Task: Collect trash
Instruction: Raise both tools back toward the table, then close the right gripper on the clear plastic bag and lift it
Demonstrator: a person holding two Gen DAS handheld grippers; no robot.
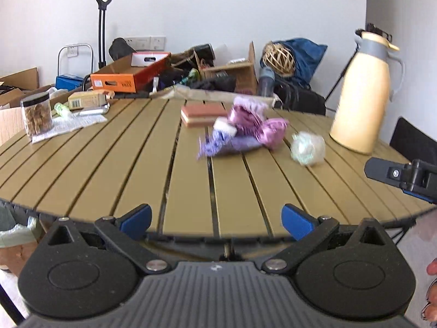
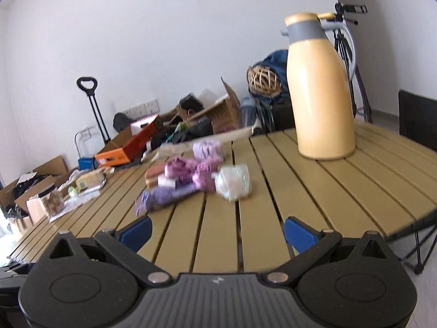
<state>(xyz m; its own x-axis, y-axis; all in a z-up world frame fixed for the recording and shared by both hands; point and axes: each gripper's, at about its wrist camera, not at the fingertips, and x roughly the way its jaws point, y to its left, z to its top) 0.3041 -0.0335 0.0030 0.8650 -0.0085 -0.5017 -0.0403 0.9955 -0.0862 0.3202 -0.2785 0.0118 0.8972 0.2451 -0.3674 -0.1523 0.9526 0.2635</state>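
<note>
I hold both grippers low at the near edge of the bench (image 1: 114, 164), a round one made of tan slats. My left gripper (image 1: 217, 220) has its blue fingertips spread wide with nothing between them, and my right gripper (image 2: 218, 232) is spread wide and empty in the same way. In the left view I also see the right gripper from the side, at the right edge above the bench.

The trash lies near the middle of the bench, well apart from both grippers. It is a heap of crumpled purple wrappers (image 1: 243, 131) (the picture is blurred there, so I cannot count the pieces), and just beside it, on the right, is a pale crumpled ball (image 1: 308, 148) of plastic or paper. Behind the wrappers lies a flat pink block (image 1: 203, 114), touching them or nearly so.

A tall yellow jug (image 1: 363, 93) with a grey collar stands upright further right. On the far left of the bench stands a clear jar (image 1: 37, 116) with a black lid, on a sheet of paper.
</note>
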